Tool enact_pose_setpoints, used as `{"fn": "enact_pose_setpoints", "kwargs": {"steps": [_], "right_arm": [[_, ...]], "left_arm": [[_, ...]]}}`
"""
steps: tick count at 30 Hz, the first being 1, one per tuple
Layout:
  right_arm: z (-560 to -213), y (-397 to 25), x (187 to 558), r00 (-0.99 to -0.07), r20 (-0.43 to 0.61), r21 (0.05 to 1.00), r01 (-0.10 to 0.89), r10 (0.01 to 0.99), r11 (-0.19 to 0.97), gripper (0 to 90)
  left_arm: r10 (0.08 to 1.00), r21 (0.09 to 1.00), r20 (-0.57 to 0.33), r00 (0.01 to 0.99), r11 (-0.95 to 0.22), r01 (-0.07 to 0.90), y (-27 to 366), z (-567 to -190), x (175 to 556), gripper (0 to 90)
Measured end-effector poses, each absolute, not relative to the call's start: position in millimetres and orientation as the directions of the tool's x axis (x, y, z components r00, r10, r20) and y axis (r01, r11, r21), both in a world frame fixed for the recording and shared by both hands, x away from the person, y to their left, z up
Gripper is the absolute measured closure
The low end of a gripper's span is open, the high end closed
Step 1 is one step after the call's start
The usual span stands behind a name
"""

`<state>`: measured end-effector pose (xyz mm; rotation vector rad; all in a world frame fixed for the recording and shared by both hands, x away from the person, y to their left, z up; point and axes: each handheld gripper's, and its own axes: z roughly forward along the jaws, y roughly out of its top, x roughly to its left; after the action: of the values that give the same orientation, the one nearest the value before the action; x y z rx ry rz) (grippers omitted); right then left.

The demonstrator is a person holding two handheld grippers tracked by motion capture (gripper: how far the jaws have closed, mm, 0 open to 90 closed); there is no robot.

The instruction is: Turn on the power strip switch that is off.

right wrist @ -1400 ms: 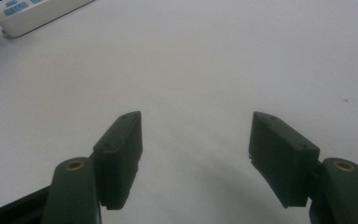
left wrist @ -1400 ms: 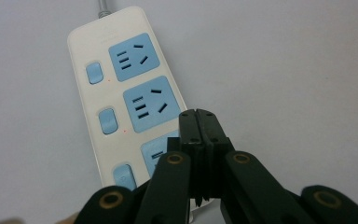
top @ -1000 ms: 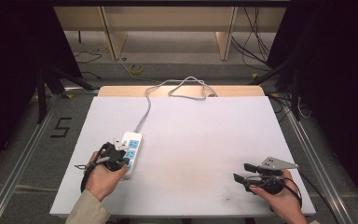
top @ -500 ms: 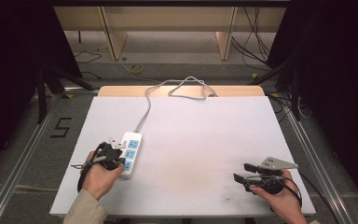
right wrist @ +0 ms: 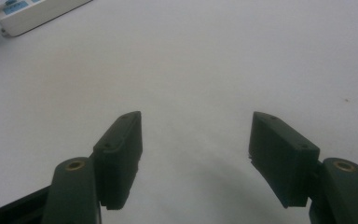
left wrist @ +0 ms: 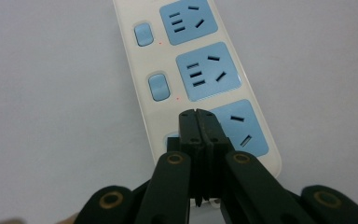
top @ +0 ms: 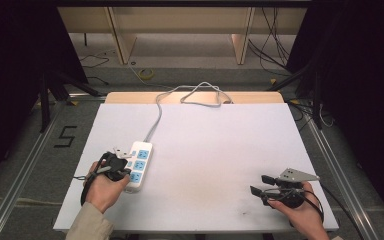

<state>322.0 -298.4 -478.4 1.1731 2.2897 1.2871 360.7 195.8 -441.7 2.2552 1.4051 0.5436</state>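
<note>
A cream power strip (top: pixel 138 166) with three blue sockets lies on the white table (top: pixel 215 140), its grey cable (top: pixel 156 116) running off the far edge. My left gripper (top: pixel 125 161) is shut with nothing between its jaws. Its tips hang over the near end of the power strip (left wrist: pixel 200 65), above the nearest switch beside the nearest socket (left wrist: pixel 242 128). Whether the tips touch the switch I cannot tell. My right gripper (top: pixel 258 184) rests near the table's front right, open and empty. In the right gripper view the jaws (right wrist: pixel 196 135) stand wide apart over bare table, with the strip's end (right wrist: pixel 32 14) far off.
The grey cable loops on a wooden board (top: pixel 195 97) at the table's far edge. Metal rails (top: pixel 25 165) run along both sides of the table. Floor cables (top: pixel 145 74) and shelf legs lie beyond. A "5" mark (top: pixel 66 136) is on the floor at left.
My left gripper has slid back a little toward the strip's near end and now points at the nearest switch. The right gripper has not moved.
</note>
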Motion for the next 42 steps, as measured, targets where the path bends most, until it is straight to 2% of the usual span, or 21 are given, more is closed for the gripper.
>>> {"fn": "enact_pose_setpoints", "kwargs": {"steps": [42], "right_arm": [[-478.4, -298.0, 321.8, -0.641, 0.146, 0.808, 0.517, 0.753, 0.284, 35.6]], "left_arm": [[0.914, 0.519, 0.103, 0.392, -0.386, 0.763, 200.2, -444.4, 365.8, 89.9]]}}
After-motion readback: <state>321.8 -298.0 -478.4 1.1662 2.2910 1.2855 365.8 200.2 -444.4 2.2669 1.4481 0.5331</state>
